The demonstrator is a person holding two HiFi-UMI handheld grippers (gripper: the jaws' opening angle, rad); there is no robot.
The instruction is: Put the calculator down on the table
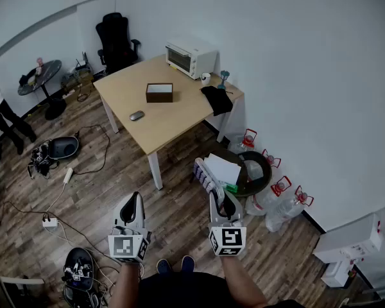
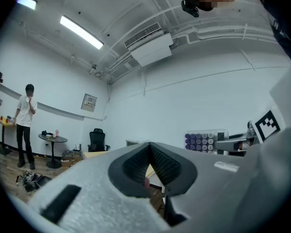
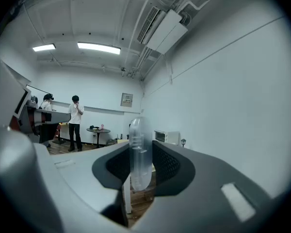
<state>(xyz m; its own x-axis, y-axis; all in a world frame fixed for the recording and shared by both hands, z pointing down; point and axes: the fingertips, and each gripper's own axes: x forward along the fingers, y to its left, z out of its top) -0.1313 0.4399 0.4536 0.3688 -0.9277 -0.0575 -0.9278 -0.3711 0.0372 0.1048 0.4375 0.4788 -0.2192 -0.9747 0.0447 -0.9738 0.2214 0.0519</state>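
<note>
1. While the right gripper [image 3: 138, 165] is pinching the calculator [image 3: 137, 144] edge-on in the air, well short of the wooden table [image 1: 160, 117], the left gripper [image 2: 149, 164] is hanging empty, its fingers pressed together.
2. It is looking light, stiff and probably slippery: thin hard plastic, clear rim, purple rounded keys.
3. Gripping by the bare lower edge is seeming safest, keeping off the keys.

Grey left gripper [image 1: 134, 198], matching right gripper [image 1: 221, 201], black-and-white marker cubes [image 1: 128, 246], blue shoes [image 1: 163, 265]
</note>
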